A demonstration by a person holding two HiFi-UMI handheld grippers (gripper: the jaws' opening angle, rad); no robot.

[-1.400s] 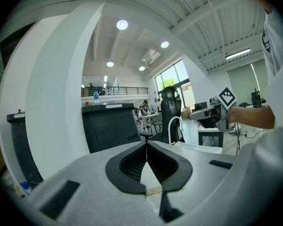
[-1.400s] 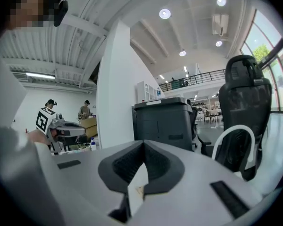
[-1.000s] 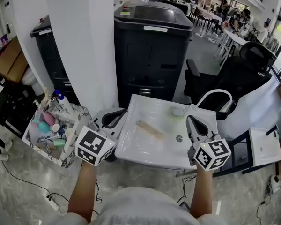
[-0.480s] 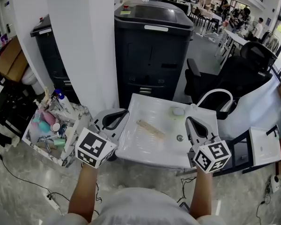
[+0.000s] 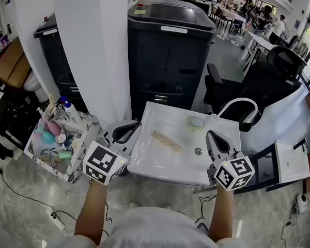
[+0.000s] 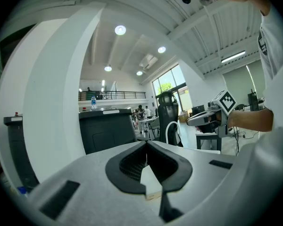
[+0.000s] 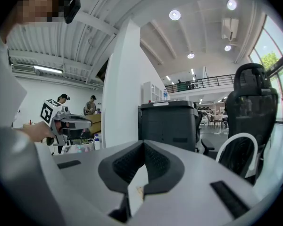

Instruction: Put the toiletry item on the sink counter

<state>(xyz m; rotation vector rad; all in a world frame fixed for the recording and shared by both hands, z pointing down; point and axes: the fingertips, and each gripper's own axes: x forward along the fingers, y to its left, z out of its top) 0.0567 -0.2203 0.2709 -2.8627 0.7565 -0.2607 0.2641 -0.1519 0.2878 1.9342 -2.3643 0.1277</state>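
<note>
Both tools are shut with nothing between their tips. The left tool (image 5: 136,123) hangs at the near left corner of the white sink (image 5: 160,168), the right tool (image 5: 212,135) over its right side. A pale wooden strip (image 5: 165,141) lies in the basin. The toiletry items (image 5: 50,132) crowd a box (image 5: 58,172) on the floor, left of the left tool. Beyond stands a black bin (image 5: 170,50).

Glossy white sink (image 5: 160,165), matt black cabinet (image 5: 170,61)

No legible text or numbers, white label (image 5: 174,29) on the black cabinet (image 5: 170,66) possibly printed, too small to read
</note>
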